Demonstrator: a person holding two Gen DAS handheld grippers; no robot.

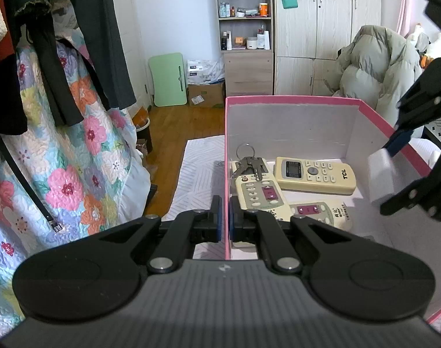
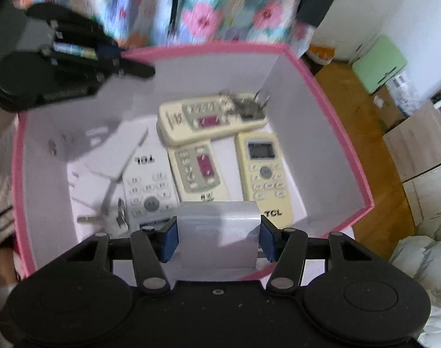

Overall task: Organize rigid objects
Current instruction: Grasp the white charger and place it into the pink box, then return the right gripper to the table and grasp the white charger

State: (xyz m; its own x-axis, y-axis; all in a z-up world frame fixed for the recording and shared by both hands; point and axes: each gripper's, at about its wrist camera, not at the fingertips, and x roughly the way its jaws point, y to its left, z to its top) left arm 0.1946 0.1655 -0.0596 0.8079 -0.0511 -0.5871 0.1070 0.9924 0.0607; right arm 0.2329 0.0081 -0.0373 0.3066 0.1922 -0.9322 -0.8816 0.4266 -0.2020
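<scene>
In box: three cream remotes [image 2: 203, 171], one white remote [image 2: 149, 185], keys [image 1: 249, 163] lying on a remote
Box [image 1: 307, 98]: pink rim, white inside
Left gripper [image 1: 224, 217]: pressed together on the box's left wall, wall between pads
Right gripper [image 2: 219, 239]: pinching white block [image 2: 219, 232], pads on both sides
Block location: above box interior, near right wall
Right view: blurred

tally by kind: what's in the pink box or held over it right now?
Remote controls: 4
Key bunches: 2
White blocks, held in the right claw: 1
Total: 7
</scene>
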